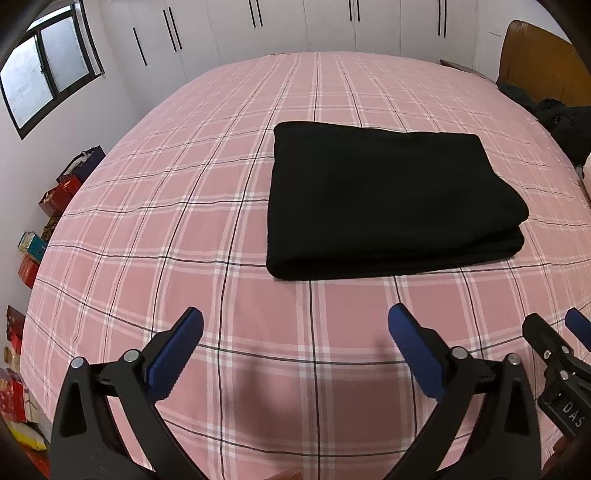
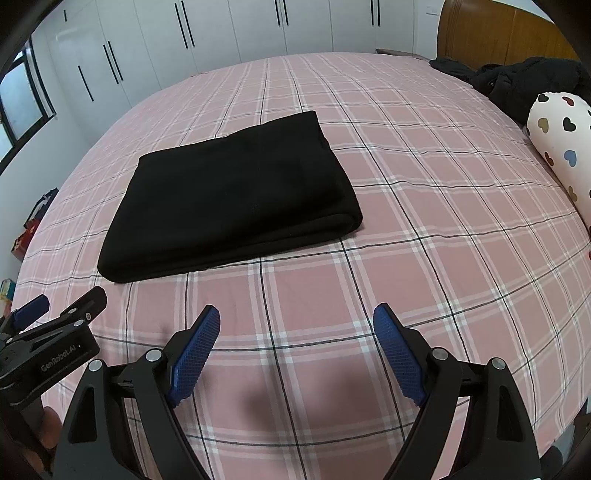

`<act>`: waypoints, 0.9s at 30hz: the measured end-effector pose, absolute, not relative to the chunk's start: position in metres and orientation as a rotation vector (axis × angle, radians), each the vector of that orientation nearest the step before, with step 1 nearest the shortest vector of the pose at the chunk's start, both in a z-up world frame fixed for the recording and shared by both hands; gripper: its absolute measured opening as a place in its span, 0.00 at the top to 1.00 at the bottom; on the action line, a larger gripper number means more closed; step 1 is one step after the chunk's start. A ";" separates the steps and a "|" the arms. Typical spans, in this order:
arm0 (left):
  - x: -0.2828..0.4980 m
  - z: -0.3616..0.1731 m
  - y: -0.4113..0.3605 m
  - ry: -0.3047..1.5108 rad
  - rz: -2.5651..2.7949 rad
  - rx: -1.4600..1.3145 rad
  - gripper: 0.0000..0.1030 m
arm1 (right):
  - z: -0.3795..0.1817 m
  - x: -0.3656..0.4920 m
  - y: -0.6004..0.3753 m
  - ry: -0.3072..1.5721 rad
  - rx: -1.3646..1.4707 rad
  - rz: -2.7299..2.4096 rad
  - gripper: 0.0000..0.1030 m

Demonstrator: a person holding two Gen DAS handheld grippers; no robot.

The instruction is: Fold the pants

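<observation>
The pants [image 1: 391, 199] are lying folded on the bed [image 1: 166, 221]; both grippers' fingers [image 1: 177, 350] are hovering wide open, holding nothing; folding is looking complete.

Pants [image 1: 388, 199]: black cloth, matt and slightly fuzzy, folded in soft thick layers; bedsheet [image 1: 184, 229]: smooth woven cloth, pink with white and dark checks, no sheen. Left gripper [image 1: 295, 325] and right gripper [image 2: 297, 321]: matt black plastic arms with shiny metal rivets, the pads [image 2: 194, 358] were blue with a rough dimpled texture, seemingly rubbery. Headboard [image 2: 491, 33]: polished brown wood with faint gloss; wardrobe doors [image 2: 221, 33]: smooth white panels; pillow [image 2: 557, 144]: smooth white cloth printed with hearts.
</observation>
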State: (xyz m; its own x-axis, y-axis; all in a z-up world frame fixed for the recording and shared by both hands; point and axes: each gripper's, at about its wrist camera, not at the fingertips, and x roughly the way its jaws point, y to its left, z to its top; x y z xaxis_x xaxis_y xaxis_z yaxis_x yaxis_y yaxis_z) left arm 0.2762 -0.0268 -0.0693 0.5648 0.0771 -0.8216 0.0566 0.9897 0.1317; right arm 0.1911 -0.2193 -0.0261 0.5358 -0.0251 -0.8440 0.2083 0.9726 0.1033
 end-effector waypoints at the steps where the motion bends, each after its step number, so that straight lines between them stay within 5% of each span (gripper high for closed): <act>1: 0.276 -0.069 -0.027 0.973 0.013 0.149 0.05 | -0.026 0.191 -0.218 0.997 0.200 -0.140 0.19; 27: 0.277 -0.064 -0.030 0.962 0.008 0.157 0.05 | -0.024 0.188 -0.215 1.001 0.206 -0.144 0.19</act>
State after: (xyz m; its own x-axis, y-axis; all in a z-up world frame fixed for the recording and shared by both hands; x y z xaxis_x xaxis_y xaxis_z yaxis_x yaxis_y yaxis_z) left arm 0.2770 -0.0297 -0.0636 0.5728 0.0767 -0.8161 0.0624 0.9887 0.1366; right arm 0.1880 -0.2152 -0.0242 0.5321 -0.0252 -0.8463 0.2137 0.9712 0.1054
